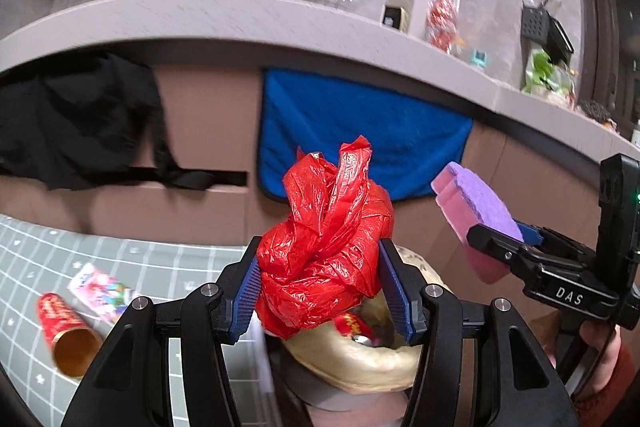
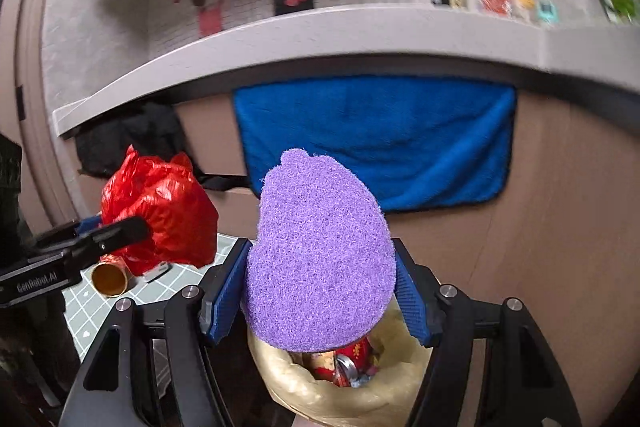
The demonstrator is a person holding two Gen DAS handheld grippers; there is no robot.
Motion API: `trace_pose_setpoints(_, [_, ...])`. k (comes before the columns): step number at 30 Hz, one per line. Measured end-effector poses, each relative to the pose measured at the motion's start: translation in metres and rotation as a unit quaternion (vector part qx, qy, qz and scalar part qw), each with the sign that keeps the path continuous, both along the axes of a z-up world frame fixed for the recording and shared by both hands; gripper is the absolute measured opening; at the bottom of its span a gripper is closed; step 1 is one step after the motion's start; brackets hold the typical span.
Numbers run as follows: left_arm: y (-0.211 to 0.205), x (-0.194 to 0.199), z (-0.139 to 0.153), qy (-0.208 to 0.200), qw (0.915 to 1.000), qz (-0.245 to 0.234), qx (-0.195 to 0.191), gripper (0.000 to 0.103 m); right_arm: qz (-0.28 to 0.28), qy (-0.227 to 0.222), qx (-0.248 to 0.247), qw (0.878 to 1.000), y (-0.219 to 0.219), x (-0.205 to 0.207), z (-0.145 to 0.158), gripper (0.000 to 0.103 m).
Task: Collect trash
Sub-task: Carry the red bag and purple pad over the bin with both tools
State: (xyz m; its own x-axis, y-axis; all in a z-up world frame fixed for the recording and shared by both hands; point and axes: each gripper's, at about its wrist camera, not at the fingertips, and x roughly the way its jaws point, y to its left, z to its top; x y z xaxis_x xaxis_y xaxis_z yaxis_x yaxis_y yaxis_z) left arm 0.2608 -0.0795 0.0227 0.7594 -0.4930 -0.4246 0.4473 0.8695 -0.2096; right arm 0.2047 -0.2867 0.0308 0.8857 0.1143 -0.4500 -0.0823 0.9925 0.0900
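Closest in the left wrist view, the left hand-held gripper (image 1: 320,287) pinches a crumpled red plastic bag (image 1: 324,247) between its blue pads, held above a beige trash bag (image 1: 360,367) whose rolled rim gapes at 6 o'clock. Inside that opening lies a red drink can (image 2: 352,359), partly hidden. At 3 o'clock the right hand-held gripper (image 1: 516,235) is clamped on a pink-and-purple scouring sponge (image 1: 472,219); the right wrist view shows the sponge's purple face (image 2: 320,255) filling the space between the pads, also over the beige bag. At 8 o'clock, on the grey gridded floor mat (image 1: 32,267), a red tube with a gold interior (image 1: 68,335) lies on its side just beside a pink wrapper (image 1: 104,291). Farther off, a blue towel (image 1: 360,131) and a black garment (image 1: 80,119) hang against the brown cabinet front (image 1: 208,131) beneath the grey worktop (image 1: 224,15), which carries bottles and packets, blurred, at 2 o'clock.
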Motion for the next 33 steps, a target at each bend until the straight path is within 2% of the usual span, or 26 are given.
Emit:
trace_pose_setpoints(11, [-0.049,0.03,-0.027,0.046,0.9981,-0.039,0.015,0.056,-0.033,0.036,0.047,0.998,-0.04,0.014,-0.023,0.064])
trace_pose_setpoints(19, [-0.056,0.045,-0.044,0.082,0.9958,-0.037,0.016,0.056,-0.039,0.055,0.05,0.996,-0.046,0.023,-0.031,0.064])
trace_pose_setpoints(33, [-0.054,0.064,-0.058,0.102,0.994,-0.028,0.026,0.056,-0.035,0.089,0.049,0.994,-0.042,0.052,-0.048,0.065])
